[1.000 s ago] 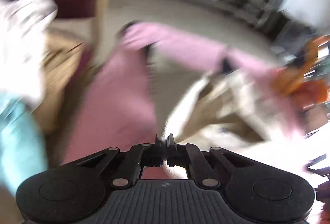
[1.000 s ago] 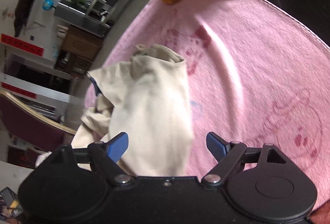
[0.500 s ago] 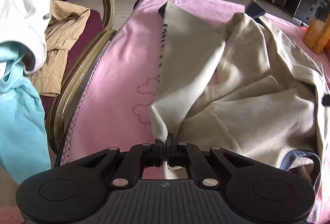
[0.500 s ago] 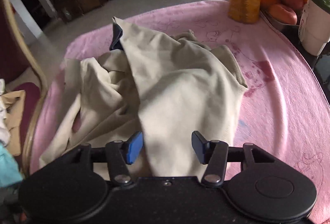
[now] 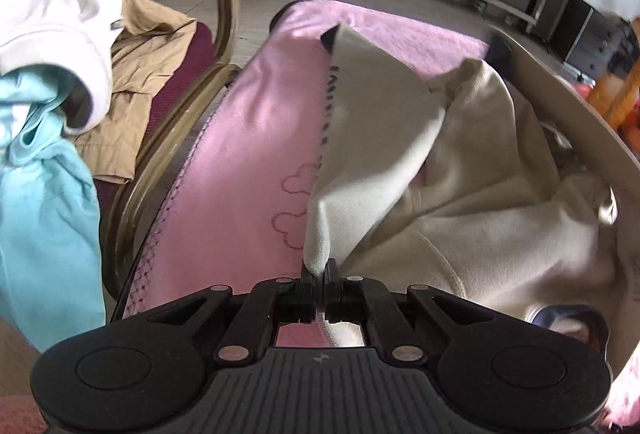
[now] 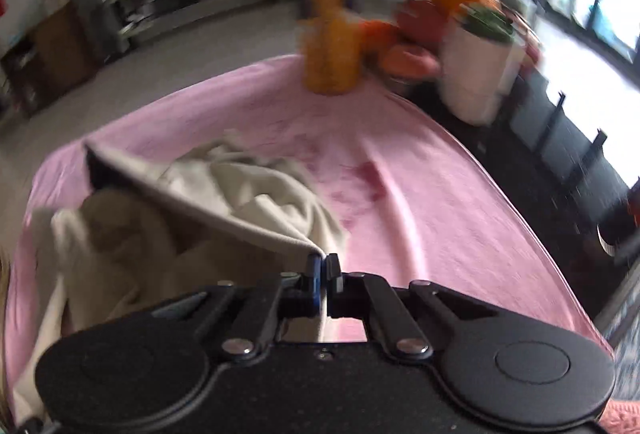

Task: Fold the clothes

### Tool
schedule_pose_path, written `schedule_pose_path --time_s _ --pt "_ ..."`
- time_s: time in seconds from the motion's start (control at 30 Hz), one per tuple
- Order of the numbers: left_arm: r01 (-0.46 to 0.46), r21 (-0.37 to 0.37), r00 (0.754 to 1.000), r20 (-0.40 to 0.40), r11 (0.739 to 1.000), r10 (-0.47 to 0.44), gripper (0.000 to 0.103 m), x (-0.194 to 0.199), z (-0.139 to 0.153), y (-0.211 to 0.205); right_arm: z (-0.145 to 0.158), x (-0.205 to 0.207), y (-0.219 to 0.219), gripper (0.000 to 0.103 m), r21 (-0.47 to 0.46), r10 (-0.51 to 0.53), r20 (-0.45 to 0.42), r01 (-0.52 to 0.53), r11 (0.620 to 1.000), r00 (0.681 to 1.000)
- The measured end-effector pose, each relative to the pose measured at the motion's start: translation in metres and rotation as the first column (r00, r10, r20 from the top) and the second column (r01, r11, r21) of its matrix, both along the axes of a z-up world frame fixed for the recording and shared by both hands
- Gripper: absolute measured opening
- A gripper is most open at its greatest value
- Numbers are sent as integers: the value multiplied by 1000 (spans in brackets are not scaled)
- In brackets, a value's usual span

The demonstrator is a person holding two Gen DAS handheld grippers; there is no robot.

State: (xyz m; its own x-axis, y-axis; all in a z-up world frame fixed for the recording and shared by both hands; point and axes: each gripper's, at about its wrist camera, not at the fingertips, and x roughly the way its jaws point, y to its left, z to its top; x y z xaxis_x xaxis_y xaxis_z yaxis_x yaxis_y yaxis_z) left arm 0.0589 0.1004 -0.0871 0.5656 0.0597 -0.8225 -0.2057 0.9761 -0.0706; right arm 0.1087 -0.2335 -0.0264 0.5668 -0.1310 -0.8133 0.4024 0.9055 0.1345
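Observation:
A cream garment with a dark inner lining lies crumpled on a pink cloth that covers the table. My left gripper is shut on a near corner of the garment and pulls a taut fold up from it. In the right wrist view the same cream garment lies at the left on the pink cloth. My right gripper is shut on another edge of the garment, which stretches away to the far left.
A chair at the left holds white, tan and light blue clothes. At the table's far right stand an orange bottle, fruit and a white pot. Shelves stand beyond the floor.
My right gripper was open over the garment and has now shut on its edge and lifted it. My left gripper still holds its corner and has shifted little.

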Motion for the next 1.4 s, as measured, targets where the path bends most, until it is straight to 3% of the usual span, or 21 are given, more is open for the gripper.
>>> schedule_pose_path --time_s 0.1,0.13,0.27,0.43,0.5,0.53,0.63,0.67,0.73,0.9,0.97,1.03,1.23,1.33,1.4 --pt "2 6 1000 -1 1000 -2 2 1 -1 -2 -25 -12 -45 3 207 -29 -35 35 978 999" --pt "6 9 1000 -3 1000 -6 2 2 -2 -3 -34 -16 -53 7 286 -16 -29 24 958 999" --pt "9 -6 1000 -3 1000 -9 3 5 -5 -4 -57 -28 -62 25 437 21 18 -27 899 1000" --pt "-1 -30 1000 -5 1000 1 6 6 -9 -1 -67 -24 -44 42 355 97 9 -94 930 995" --pt "-11 -44 1000 -7 999 11 7 6 -10 1 -71 -23 -40 43 291 84 -14 -77 954 996" --pt "-16 -51 1000 -7 999 16 7 6 -11 2 -74 -24 -42 43 315 72 -13 -64 947 997" --pt "-33 -76 999 -6 997 33 12 6 -11 7 -84 -24 -50 38 386 35 -13 -28 922 999" --pt "-41 -84 999 -5 996 41 19 6 -12 9 -88 -25 -53 25 409 23 -13 -16 912 1000" --pt "-56 -101 998 -5 993 56 28 7 -12 12 -89 -26 -55 15 460 31 4 -29 887 1000" --pt "-107 -156 994 -10 982 106 26 7 -15 22 -93 -28 -57 14 498 15 8 -17 867 1000" --pt "-130 -204 991 7 970 135 15 3 -12 30 -90 -31 -60 5 493 -5 25 -8 870 1000" --pt "-150 -243 987 23 958 160 15 -1 -9 37 -84 -35 -64 3 482 -26 52 -2 876 998" --pt "-220 -169 974 18 961 226 9 -5 -6 41 -77 -41 -78 2 422 -106 82 62 904 991" --pt "-190 -185 980 16 964 196 8 -3 -6 39 -78 -42 -85 2 424 -117 83 71 903 990" --pt "-165 -201 985 15 966 172 15 -2 -7 38 -80 -39 -83 2 456 -90 72 48 889 993"
